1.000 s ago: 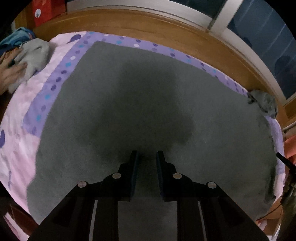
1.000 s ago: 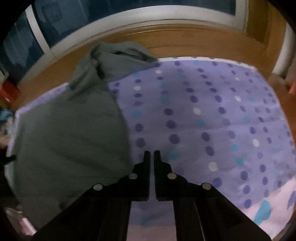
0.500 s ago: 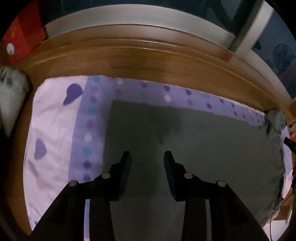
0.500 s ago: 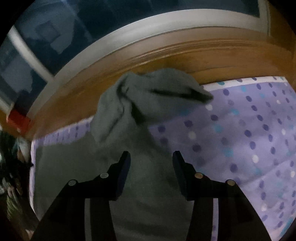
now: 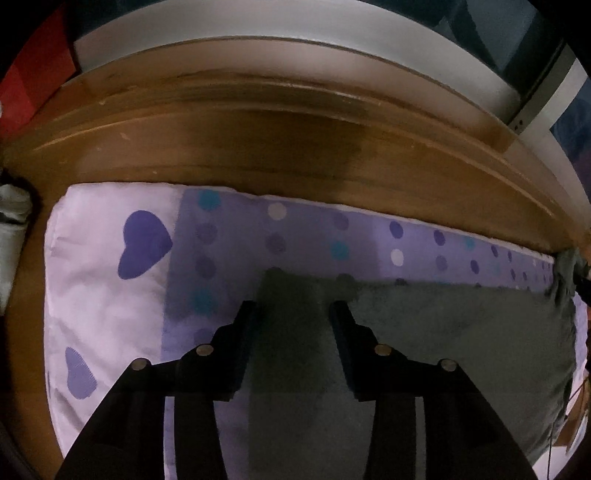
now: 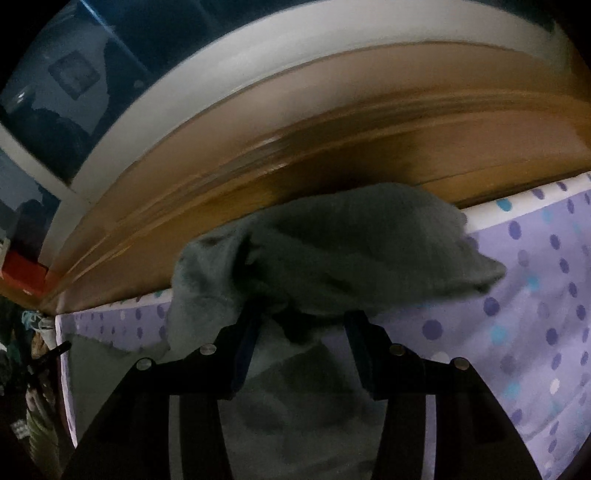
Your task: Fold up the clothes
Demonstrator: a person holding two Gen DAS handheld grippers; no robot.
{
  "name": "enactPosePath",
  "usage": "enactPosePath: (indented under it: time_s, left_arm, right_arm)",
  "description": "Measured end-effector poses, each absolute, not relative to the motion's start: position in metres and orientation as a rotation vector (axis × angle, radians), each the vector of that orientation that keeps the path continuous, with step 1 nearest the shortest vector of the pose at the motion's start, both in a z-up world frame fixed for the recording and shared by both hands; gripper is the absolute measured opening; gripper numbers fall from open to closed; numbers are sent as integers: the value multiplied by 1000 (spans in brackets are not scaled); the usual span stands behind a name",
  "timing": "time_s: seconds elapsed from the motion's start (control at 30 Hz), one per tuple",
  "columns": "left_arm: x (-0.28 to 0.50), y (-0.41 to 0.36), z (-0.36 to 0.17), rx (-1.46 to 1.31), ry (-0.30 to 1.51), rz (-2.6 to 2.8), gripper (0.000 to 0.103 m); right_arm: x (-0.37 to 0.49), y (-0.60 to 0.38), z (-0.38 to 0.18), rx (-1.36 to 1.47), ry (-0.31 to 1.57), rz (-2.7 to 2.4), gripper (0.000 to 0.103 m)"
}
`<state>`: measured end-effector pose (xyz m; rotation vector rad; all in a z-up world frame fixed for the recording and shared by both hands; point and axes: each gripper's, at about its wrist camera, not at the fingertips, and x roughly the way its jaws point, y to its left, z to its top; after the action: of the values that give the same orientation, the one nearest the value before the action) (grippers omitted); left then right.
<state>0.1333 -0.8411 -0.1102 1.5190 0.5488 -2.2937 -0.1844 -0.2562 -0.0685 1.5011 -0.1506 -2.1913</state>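
A dark grey garment (image 5: 443,332) lies spread flat on the bed. In the left wrist view its far left corner sits just beyond and below my left gripper (image 5: 292,308), whose jaws are opening with the corner between the fingertips and nothing pressed. In the right wrist view the garment's far right end is bunched into a rumpled heap (image 6: 332,251) against the bed's far edge. My right gripper (image 6: 303,319) stands open right at the heap, with loose folds between its fingers (image 6: 247,332). The pads do not visibly press the cloth.
The bed sheet (image 5: 369,236) is purple with dots, turning pale pink with hearts (image 5: 144,243) at the left. A wooden bed frame (image 5: 295,147) and a white window sill (image 5: 258,22) run along the far side. A red box (image 5: 29,74) stands far left, by pale cloth (image 5: 11,210).
Both grippers went from nearly shut to open and moved toward the bed's far edge. The left has reached the garment's far left corner, the right the bunched heap.
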Motion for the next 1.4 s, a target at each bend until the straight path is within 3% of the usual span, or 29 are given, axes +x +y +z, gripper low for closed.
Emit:
enactPosePath:
  time_s: [0.27,0.4,0.67,0.7,0.73,0.77,0.83,0.9,1.0,1.4]
  left_arm:
    - [128,-824,-110,1575,422,-2309,53]
    - [124,-825,-111,1579,427,-2322,56]
    - [104,-823,-111,1562,420,-2332,56]
    - [103,-823,-110,1553,422,-2333,47]
    - [102,-822,-109,1548,430,-2335,26]
    - [102,-821,-108,1549,449,-2341,16]
    - [100,-821,-107,1550,466,-2337,11]
    - [98,-820,-106,1547,455,-2337,8]
    - [96,-815,-103,1539,451,-2344,7]
    - [108,-815,-77,1420,538,-2399,5]
  right_arm:
    - [-180,-232,-57,1503,-189,-2177,49]
    - [-184,-225,-56,1520,-180,-2182,60]
    - [-196,-226,-56,1545,-155,-2215,69]
    - [-197,-225,-55,1547,-141,-2225,69]
    - [-197,-225,-54,1548,-127,-2234,69]
    - [-198,-224,-53,1544,-119,-2246,68]
    - [-198,-220,-52,1531,-103,-2273,60]
    - [-199,-216,-50,1514,-78,-2299,41]
    - [-198,-207,-46,1484,-91,-2298,27]
    - [-177,-157,0,1266,-225,-2249,18]
